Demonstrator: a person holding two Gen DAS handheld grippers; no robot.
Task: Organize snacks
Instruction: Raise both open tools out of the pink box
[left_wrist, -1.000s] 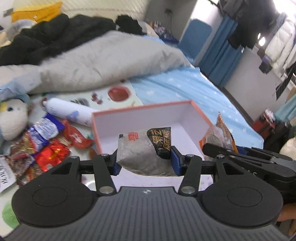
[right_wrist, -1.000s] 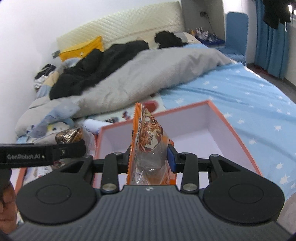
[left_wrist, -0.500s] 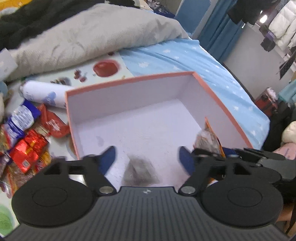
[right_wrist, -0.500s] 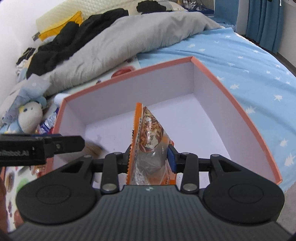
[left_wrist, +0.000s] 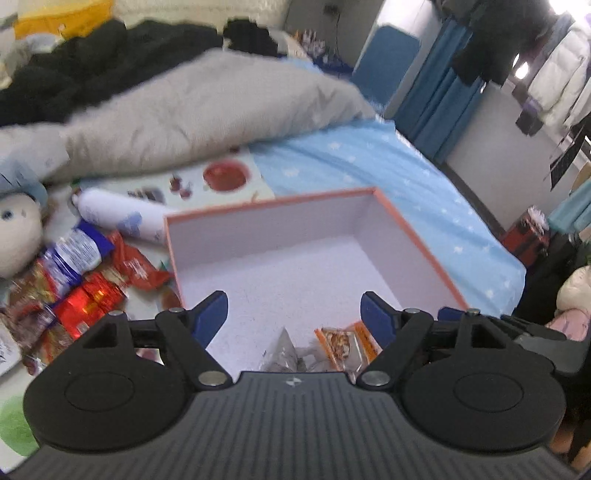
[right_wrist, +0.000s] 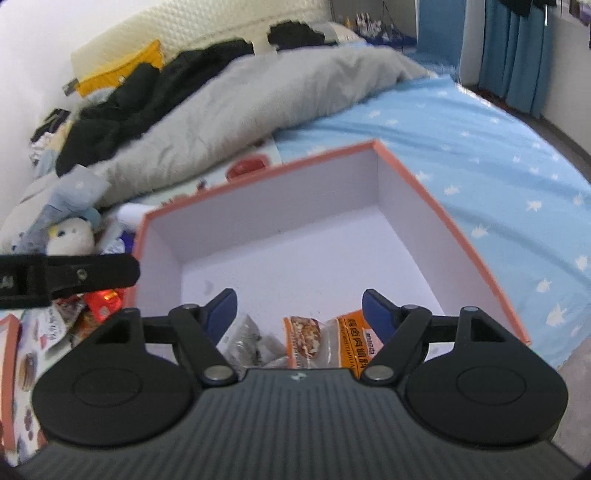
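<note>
Now both claws, left claw (left_wrist: 293, 308) and right claw (right_wrist: 299, 306), gape apparently empty above the box (right_wrist: 436, 206).

The box (right_wrist: 458, 236) looks like matt cardboard, pale lilac inside with a slightly grainy floor and an orange rim. Both snack packets in it, the grey one (right_wrist: 251, 343) and the orange one (right_wrist: 328, 347), are crinkly glossy plastic film. Grippers are matt black plastic with ribbed bodies and shiny metal pivot pins. Upper frame: fuzzy grey blanket (left_wrist: 207, 114), smooth cotton-looking blue sheet (right_wrist: 480, 155)
</note>
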